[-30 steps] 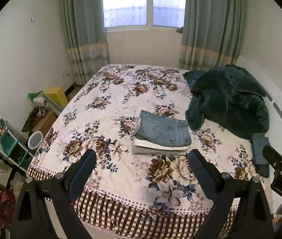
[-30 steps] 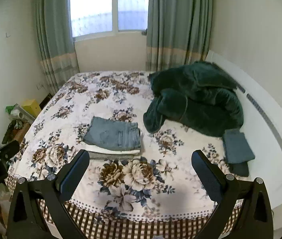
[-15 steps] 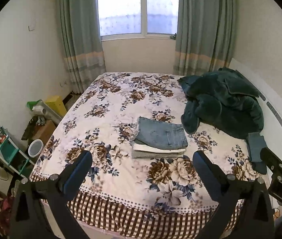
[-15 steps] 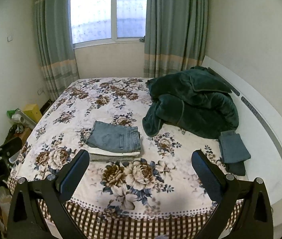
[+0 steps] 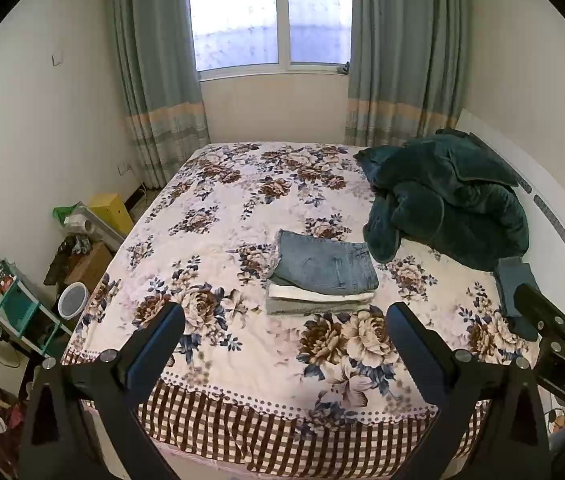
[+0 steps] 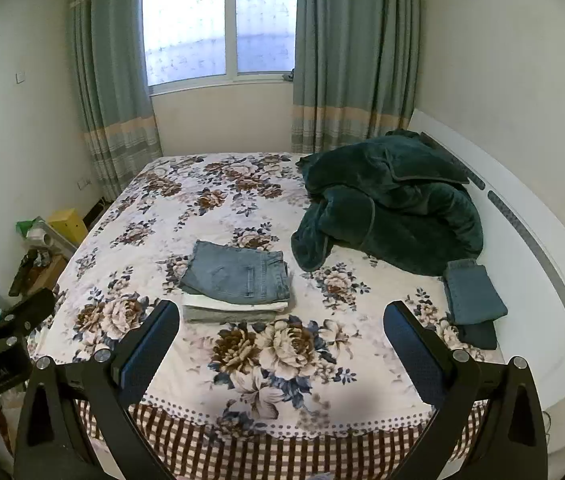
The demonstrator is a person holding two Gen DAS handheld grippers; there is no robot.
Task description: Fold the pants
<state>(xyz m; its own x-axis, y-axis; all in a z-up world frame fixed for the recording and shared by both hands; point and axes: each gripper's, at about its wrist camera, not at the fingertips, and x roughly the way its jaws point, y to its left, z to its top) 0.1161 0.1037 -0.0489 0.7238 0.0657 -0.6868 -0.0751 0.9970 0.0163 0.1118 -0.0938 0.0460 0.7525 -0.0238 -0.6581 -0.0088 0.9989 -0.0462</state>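
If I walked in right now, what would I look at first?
Probably the big dark green blanket, heaped near the white headboard. Next, the folded blue jeans topping a small stack of folded clothes in the middle of the flowery bedspread.

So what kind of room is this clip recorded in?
A home bedroom, most likely. A bed with a floral bedspread fills the room, curtains frame the window, and folded jeans top a small clothes stack beside a rumpled dark green blanket.
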